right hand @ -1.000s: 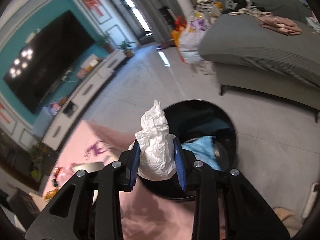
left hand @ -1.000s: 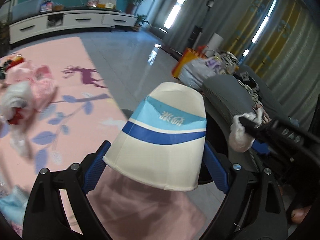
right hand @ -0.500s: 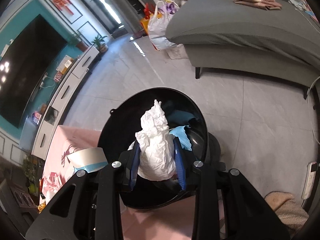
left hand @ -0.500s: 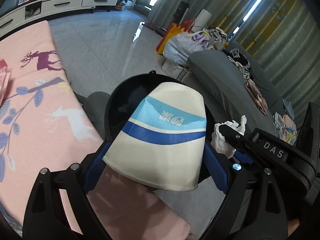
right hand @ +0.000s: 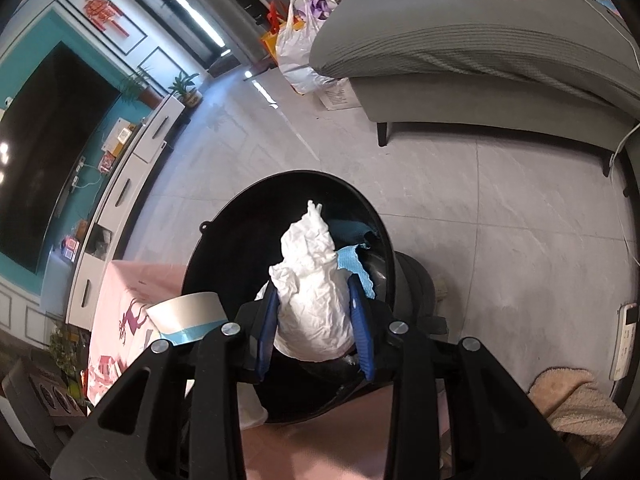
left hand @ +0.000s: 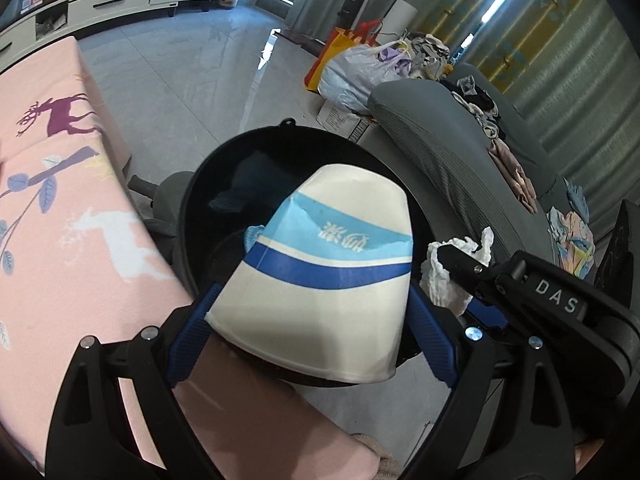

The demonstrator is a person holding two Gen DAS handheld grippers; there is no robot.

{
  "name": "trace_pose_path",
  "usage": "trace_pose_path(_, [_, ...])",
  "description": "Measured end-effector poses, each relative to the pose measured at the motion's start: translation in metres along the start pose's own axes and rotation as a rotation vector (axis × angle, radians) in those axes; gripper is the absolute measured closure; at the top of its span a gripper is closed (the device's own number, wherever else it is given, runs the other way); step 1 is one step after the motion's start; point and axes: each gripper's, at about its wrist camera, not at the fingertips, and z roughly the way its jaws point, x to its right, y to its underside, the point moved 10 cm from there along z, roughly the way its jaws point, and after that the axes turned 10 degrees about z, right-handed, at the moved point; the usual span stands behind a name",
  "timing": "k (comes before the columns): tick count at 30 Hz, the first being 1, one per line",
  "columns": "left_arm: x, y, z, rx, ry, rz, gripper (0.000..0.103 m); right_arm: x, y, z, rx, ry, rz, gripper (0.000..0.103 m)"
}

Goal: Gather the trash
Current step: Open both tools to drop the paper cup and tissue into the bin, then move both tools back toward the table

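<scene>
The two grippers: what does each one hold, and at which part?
The left gripper holds a paper cup by its sides near the rim. The right gripper holds a crumpled tissue by its lower part. Both are over the black bin.

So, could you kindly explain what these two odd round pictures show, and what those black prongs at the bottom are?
There is no robot here: a person carries a hand-held gripper in each hand, and each has a wide-angle camera looking forward along its two fingers, hence the round, bent pictures. One picture is from the left gripper, which clamps a white and blue paper cup. The other is from the right gripper, which grips a crumpled white tissue. Both are held over an open black trash bin that stands on the grey tiled floor and has some blue scraps inside. Next to it is a surface under a pink deer-print cloth, and beyond it a grey sofa.
</scene>
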Motion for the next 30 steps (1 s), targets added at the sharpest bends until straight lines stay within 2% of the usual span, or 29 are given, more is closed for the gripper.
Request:
trace_pose_path(4, [0.007,-0.001,0.002,0.0,-0.002,0.023,0.012,0.001,-0.003,-0.003,0.006,-0.01,0.018,0.063])
trace_pose_path(10, [0.01,-0.004,-0.006,0.011,-0.01,0.039,0.009,-0.001,-0.003,-0.009,0.014,0.001,0.008,0.047])
trace_pose_path(13, [0.004,-0.002,-0.024,0.032,-0.014,0.028,0.006,-0.004,-0.005,-0.016,0.032,0.007,0.002,0.038])
trace_pose_path(18, [-0.024,0.001,-0.074,0.106,-0.043,-0.038,0.004,-0.012,-0.009,-0.026,0.065,0.003,-0.02,0.03])
trace_pose_path(22, [-0.064,0.01,-0.139,0.203,-0.125,-0.115,0.003,-0.028,-0.008,-0.042,0.097,-0.039,-0.044,0.024])
trace_pose_path(25, [-0.107,0.028,-0.198,0.272,-0.226,-0.205,0.003,-0.043,-0.002,-0.055,0.117,-0.076,-0.072,0.02])
trace_pose_path(30, [-0.186,0.087,-0.293,0.36,-0.439,-0.41,0.003,-0.084,0.023,-0.069,0.105,-0.156,-0.162,0.018])
